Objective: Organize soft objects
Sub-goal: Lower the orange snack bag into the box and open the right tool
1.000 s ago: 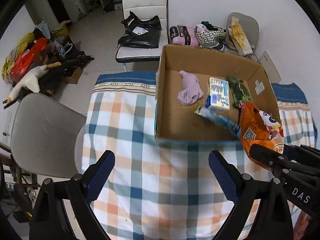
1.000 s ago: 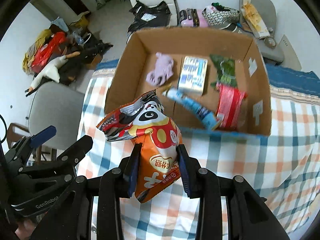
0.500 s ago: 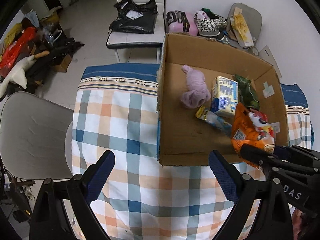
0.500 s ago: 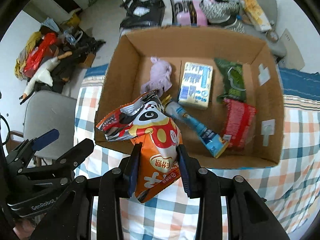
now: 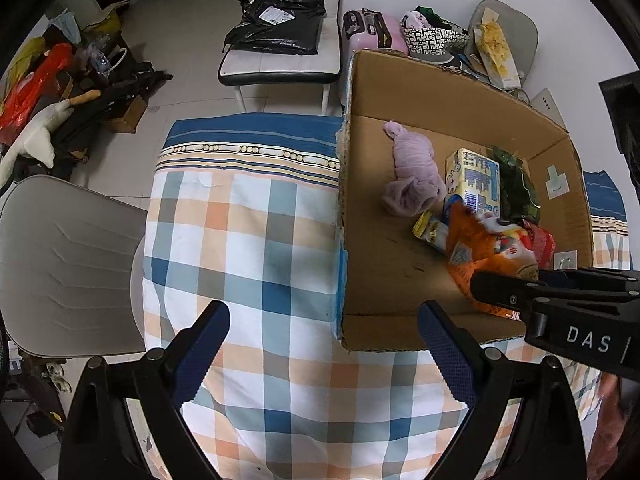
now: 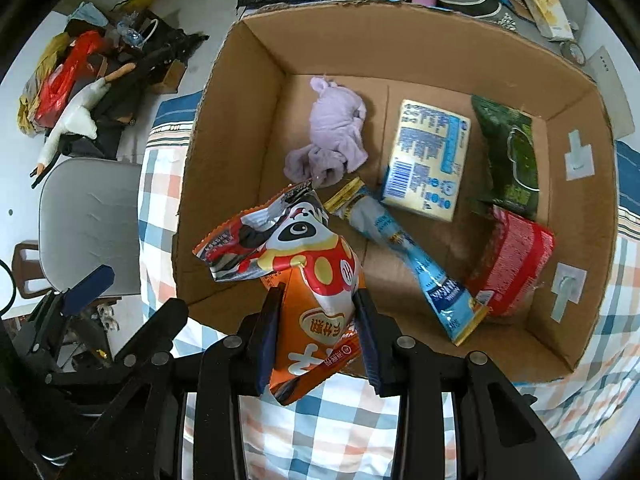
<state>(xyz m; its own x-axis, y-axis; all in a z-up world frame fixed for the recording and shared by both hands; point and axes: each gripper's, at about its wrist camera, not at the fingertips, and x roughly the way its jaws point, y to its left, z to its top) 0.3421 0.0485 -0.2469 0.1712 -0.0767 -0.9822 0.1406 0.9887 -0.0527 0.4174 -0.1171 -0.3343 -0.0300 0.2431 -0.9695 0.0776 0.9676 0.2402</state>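
Held the snack bag in the right gripper, fingers clamped on its lower orange half. Looked crumpled and puffy — orange at the bottom with white lettering, a red-and-yellow spotted middle, a panda face and a black-and-white crimped top folded toward the left. Hung over the near wall of the box, top end already above the box floor, bottom end still outside above the checked cloth.

Inside the box: a lilac plush toward the far left, a yellow-and-blue pack just right of it, a dark green packet against the right side, a red packet nearer than that, and a long blue pouch lying diagonally across the middle, its far end close to the bag's top and its near end touching the red packet. Left only bare cardboard in the box's near-left part, under the bag.

Kept the left gripper spread wide, holding nothing, above the cloth just outside the box's near-left corner. From that side, saw the bag over the box's right half with the right gripper beneath it — partly hiding the pouch and red packet.

Beyond the box: a white chair with a black bag; left of the box, a grey chair.
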